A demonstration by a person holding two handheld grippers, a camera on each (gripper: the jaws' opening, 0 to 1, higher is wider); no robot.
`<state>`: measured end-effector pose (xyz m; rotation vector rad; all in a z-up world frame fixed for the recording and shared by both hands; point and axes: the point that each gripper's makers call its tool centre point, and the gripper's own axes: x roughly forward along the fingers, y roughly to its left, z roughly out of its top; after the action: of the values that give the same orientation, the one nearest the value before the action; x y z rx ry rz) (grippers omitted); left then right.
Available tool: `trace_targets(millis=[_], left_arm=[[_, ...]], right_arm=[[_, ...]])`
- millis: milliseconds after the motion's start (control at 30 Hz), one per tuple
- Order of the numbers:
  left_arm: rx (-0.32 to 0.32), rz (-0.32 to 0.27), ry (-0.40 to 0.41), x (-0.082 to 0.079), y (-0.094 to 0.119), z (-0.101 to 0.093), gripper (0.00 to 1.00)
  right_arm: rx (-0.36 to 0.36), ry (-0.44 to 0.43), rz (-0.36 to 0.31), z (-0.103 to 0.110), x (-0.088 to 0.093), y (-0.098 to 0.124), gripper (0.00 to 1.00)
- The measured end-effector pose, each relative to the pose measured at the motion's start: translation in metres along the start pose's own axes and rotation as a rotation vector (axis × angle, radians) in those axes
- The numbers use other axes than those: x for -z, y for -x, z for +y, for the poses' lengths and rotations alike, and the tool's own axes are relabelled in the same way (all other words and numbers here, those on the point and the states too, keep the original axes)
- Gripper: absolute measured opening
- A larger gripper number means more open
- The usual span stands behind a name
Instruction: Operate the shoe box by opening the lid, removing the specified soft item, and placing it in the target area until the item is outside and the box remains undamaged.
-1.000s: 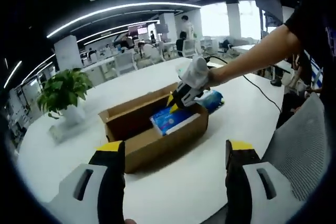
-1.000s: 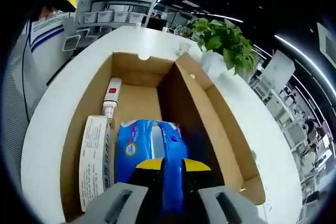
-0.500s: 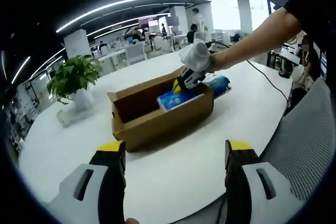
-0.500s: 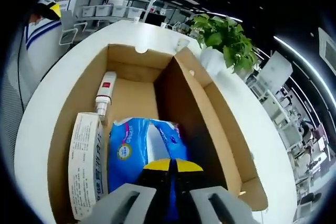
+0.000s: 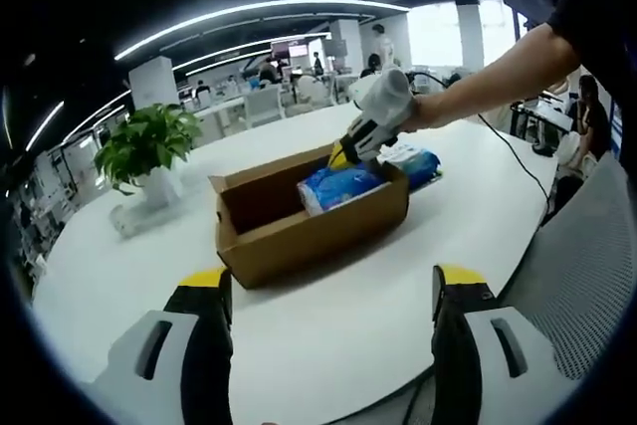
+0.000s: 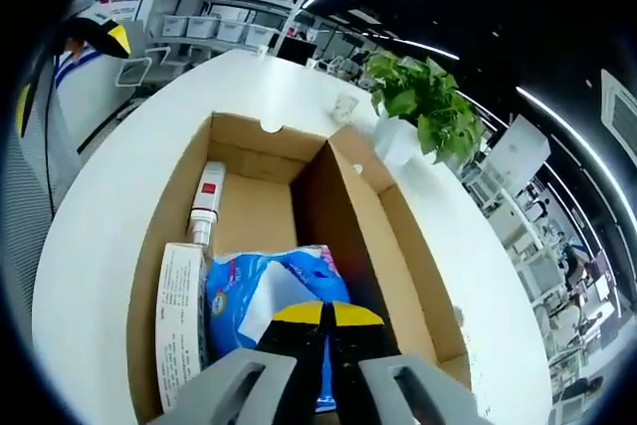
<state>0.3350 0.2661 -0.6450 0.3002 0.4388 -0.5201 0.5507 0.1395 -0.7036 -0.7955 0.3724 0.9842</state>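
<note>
An open cardboard shoe box stands on the white table, its lid folded out to one side. My right gripper is shut on a soft blue pack. In the left gripper view the right gripper holds that blue pack with its end raised to about the box rim. Beside the pack, inside the box, lie a white tube with a red label and a long white carton. My left gripper hangs open over the table, short of the box, with nothing between its fingers.
A second blue pack lies on the table just beyond the box. A potted plant stands at the far left of the round white table. A grey mesh chair sits by the table edge. Office desks and people are in the background.
The right gripper has lifted the blue pack, so its end has risen from the box floor to the rim. The left gripper stays open; its view has drifted slightly.
</note>
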Motion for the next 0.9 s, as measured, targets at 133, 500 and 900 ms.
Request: trace_targets(millis=[133, 500, 900], left_arm=[[0.01, -0.017, -0.007, -0.003, 0.001, -0.001, 0.81], [0.044, -0.017, -0.025, -0.001, -0.002, -0.006, 0.84], [0.082, 0.003, -0.034, 0.005, -0.004, -0.014, 0.88]], right_arm=[[0.013, -0.005, -0.017, -0.003, -0.006, 0.006, 0.0], [0.036, 0.008, -0.055, -0.011, -0.024, 0.022, 0.0], [0.082, 0.035, -0.094, -0.029, -0.046, 0.043, 0.0]])
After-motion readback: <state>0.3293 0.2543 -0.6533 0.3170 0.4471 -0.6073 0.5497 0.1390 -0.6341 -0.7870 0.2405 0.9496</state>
